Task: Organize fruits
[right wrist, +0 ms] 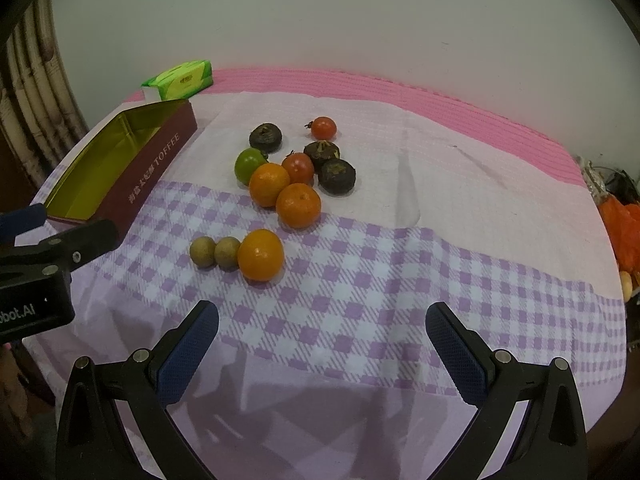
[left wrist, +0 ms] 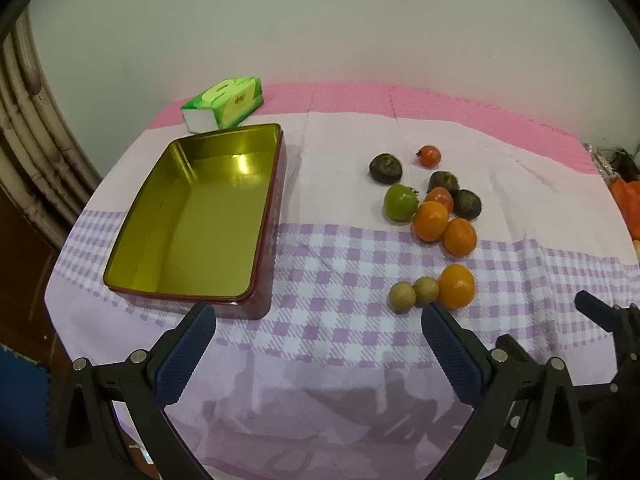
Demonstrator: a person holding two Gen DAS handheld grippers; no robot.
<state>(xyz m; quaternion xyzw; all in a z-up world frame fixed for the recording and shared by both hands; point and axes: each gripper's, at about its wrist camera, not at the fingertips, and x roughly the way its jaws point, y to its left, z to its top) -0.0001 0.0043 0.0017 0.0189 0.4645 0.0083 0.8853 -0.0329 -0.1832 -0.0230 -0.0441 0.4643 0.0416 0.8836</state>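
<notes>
An empty gold-lined tin [left wrist: 192,220] with maroon walls stands on the left of the cloth; it also shows in the right wrist view [right wrist: 120,168]. Fruits lie loose to its right: three oranges [right wrist: 261,255], a green tomato [right wrist: 249,165], two red tomatoes [right wrist: 323,128], three dark fruits [right wrist: 265,137] and two small brown fruits [right wrist: 203,252]. My left gripper [left wrist: 318,316] is open and empty, near the tin's front corner. My right gripper [right wrist: 322,316] is open and empty, in front of the fruits.
A green tissue pack [left wrist: 226,102] lies behind the tin. The checked cloth [right wrist: 400,288] covers a pink mat [right wrist: 440,96] by a white wall. Orange items [right wrist: 624,228] sit at the right edge. Bamboo furniture [left wrist: 24,128] stands at left.
</notes>
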